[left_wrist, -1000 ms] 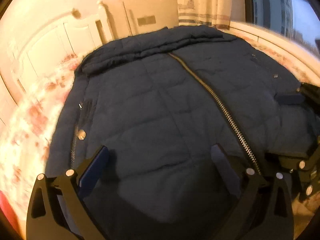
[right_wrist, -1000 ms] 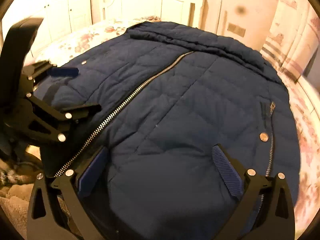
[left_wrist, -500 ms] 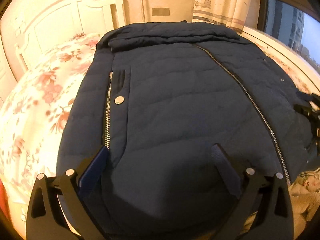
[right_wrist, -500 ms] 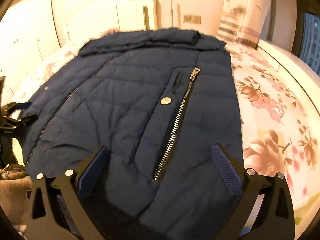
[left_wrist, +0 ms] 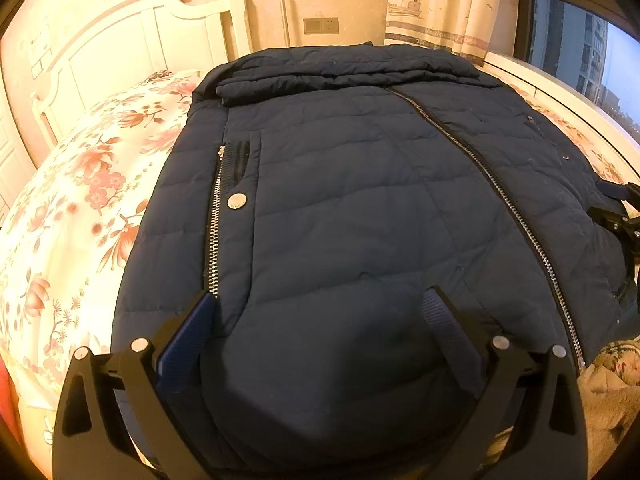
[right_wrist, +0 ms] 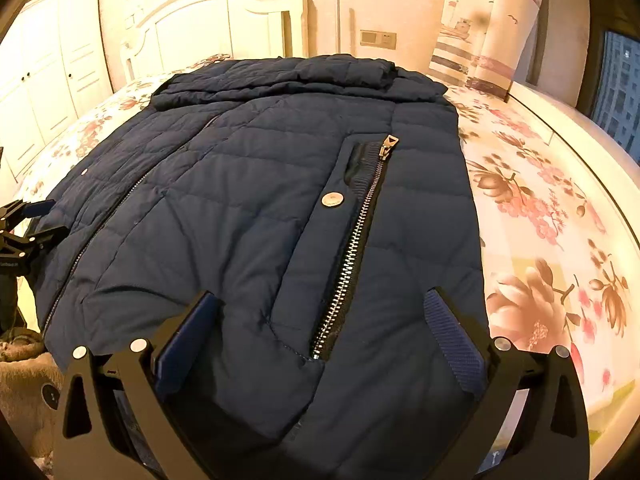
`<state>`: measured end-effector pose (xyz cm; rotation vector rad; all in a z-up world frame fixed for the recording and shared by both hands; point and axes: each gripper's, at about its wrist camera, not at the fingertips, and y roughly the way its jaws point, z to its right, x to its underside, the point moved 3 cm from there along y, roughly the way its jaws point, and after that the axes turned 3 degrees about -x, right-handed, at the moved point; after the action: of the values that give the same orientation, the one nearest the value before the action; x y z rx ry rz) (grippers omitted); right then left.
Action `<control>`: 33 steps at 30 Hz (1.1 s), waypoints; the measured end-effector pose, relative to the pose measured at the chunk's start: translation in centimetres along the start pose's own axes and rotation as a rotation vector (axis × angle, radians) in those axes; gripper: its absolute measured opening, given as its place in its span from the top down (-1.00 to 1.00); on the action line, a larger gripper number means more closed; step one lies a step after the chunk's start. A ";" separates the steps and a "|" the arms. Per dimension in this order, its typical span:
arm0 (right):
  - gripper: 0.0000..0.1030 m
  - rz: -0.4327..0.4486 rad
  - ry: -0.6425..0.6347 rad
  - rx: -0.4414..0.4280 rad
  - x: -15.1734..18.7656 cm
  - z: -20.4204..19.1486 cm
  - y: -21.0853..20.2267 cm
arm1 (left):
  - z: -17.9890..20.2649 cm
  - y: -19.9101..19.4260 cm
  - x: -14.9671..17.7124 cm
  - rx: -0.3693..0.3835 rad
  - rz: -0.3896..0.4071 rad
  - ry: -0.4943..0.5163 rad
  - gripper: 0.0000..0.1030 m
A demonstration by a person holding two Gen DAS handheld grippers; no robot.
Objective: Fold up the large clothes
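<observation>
The bed [left_wrist: 72,216] carries the navy jacket [left_wrist: 360,208] laid flat, front up and zipped, likely to square it for folding. The left gripper [left_wrist: 320,316] and right gripper [right_wrist: 324,312] stand wide apart at the hem, gripping nothing. Only the right view shows the wardrobe [right_wrist: 52,88] at ten o'clock.
</observation>
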<state>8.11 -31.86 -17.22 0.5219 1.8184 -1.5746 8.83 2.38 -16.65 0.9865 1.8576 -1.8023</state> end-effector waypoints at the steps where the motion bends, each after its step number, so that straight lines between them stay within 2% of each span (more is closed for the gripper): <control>1: -0.91 0.003 0.006 0.009 0.0 -0.1 0.0 | 0.0 0.0 0.0 0.001 0.000 0.000 -0.96; 7: -0.91 0.067 0.038 0.049 0.2 -0.3 0.0 | -0.8 -0.6 -0.3 0.018 -0.032 -0.032 -0.96; 10: -0.90 0.053 0.033 0.002 0.2 0.5 -0.7 | -4.6 -3.2 -0.4 0.025 0.060 -0.134 -0.94; 13: -0.87 0.087 0.136 0.011 0.4 3.2 -2.8 | -9.4 -4.0 0.6 0.002 0.052 -0.226 -0.95; 15: -0.86 0.098 0.217 0.031 1.1 5.4 -4.2 | -11.8 -4.0 2.0 0.031 0.029 -0.299 -0.93; 17: -0.73 0.073 0.246 0.040 2.1 6.5 -4.7 | -12.5 -3.9 3.5 0.103 0.009 -0.344 -0.93; 18: -0.59 0.058 0.256 0.043 2.9 7.0 -4.9 | -12.4 -3.7 4.3 0.128 -0.003 -0.352 -0.93; 20: -0.53 0.065 0.262 0.034 4.0 7.2 -5.3 | -11.5 -3.3 5.4 0.130 -0.022 -0.336 -0.85; 24: -0.51 0.069 0.226 0.028 4.8 6.4 -5.9 | -10.0 -3.0 5.7 0.052 -0.024 -0.261 -0.83; 27: -0.39 0.049 0.190 0.024 5.0 5.2 -6.0 | -9.3 -3.5 5.5 0.048 -0.023 -0.222 -0.60; 31: -0.33 0.047 0.160 0.023 5.9 3.9 -6.4 | -8.8 -3.5 5.8 0.033 -0.035 -0.223 -0.54; 33: -0.19 0.042 0.157 0.016 6.3 3.4 -6.6 | -8.5 -3.6 5.9 0.043 -0.048 -0.229 -0.43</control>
<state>-0.01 -37.19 -17.14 0.7044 1.8988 -1.5579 4.02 12.22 -17.18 0.7201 1.7223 -1.9024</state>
